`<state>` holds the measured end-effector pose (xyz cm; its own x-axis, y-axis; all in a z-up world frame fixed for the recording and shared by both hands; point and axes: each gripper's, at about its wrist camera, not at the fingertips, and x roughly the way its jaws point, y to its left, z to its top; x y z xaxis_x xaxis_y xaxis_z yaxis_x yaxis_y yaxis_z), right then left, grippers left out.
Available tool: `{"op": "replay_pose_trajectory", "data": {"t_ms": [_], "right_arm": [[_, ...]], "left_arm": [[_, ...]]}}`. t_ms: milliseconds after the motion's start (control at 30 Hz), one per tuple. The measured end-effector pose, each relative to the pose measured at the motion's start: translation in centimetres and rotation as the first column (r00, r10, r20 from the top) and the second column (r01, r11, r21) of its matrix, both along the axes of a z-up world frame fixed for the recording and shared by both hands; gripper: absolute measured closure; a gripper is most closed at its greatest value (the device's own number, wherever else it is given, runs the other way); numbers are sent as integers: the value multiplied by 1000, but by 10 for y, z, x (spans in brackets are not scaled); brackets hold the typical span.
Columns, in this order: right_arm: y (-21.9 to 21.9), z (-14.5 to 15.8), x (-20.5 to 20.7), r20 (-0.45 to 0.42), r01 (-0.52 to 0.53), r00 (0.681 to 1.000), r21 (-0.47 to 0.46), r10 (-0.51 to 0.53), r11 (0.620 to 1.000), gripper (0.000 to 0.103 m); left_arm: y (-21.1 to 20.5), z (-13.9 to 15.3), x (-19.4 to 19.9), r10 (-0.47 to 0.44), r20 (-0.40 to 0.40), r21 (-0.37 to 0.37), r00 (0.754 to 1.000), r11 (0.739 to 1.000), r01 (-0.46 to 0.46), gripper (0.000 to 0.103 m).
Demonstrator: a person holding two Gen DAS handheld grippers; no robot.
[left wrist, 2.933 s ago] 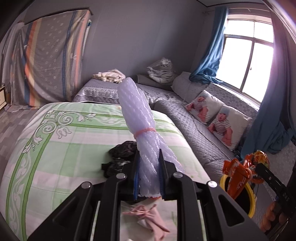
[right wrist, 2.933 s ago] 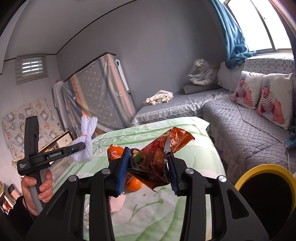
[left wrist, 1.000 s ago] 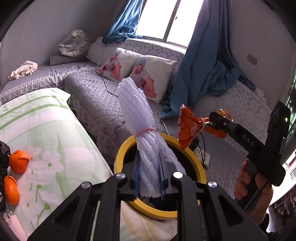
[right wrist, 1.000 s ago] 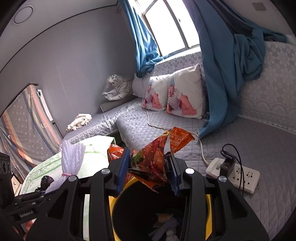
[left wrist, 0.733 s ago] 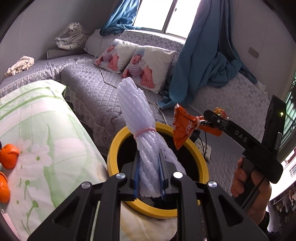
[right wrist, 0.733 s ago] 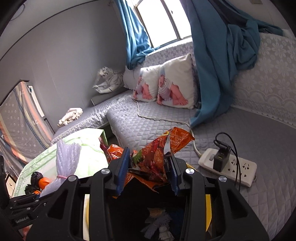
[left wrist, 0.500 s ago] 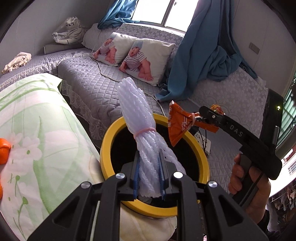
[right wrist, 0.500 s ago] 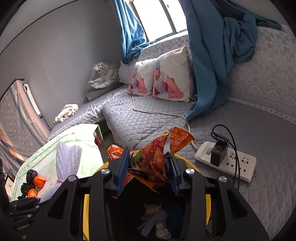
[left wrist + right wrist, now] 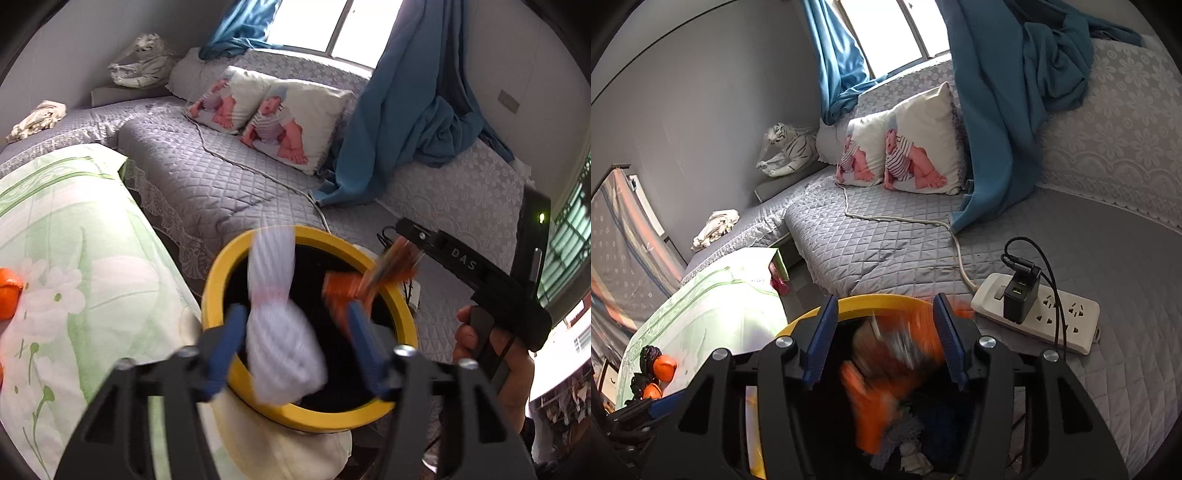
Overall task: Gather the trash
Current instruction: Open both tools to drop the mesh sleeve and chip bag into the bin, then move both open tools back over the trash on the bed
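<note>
both over yellow bin (image 9: pixel 221 273); left gripper (image 9: pixel 295 347) jaws apart, blurred foam net (image 9: pixel 280 332) loose btwn them; right gripper (image 9: pixel 884 336) jaws apart, orange wrapper (image 9: pixel 875 398) blurred inside bin.

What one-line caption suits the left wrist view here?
Left gripper open above the yellow-rimmed bin, white foam netting blurred mid-drop beside an orange wrapper.

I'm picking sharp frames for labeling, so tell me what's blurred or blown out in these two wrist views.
Left wrist view: the white foam net and orange snack wrapper over the yellow-rimmed bin are motion-smeared; the window is blown out. Right wrist view: the wrapper is smeared, while the power strip stays sharp.
</note>
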<state>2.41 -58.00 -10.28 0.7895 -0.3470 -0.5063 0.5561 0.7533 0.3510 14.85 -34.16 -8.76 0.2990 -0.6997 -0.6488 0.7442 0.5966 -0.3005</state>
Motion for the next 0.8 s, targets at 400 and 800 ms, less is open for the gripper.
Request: {"op": "replay_pose_trajectory", "data": {"t_ms": [400, 800], "right_arm": [[13, 20, -11, 99, -40, 994, -17, 42, 999, 24], [70, 63, 13, 174, -200, 961, -94, 214, 975, 17]], "left_arm": [[55, 32, 18, 198, 39, -122, 979, 974, -192, 9], [143, 64, 44, 375, 102, -164, 921, 920, -356, 9]]}}
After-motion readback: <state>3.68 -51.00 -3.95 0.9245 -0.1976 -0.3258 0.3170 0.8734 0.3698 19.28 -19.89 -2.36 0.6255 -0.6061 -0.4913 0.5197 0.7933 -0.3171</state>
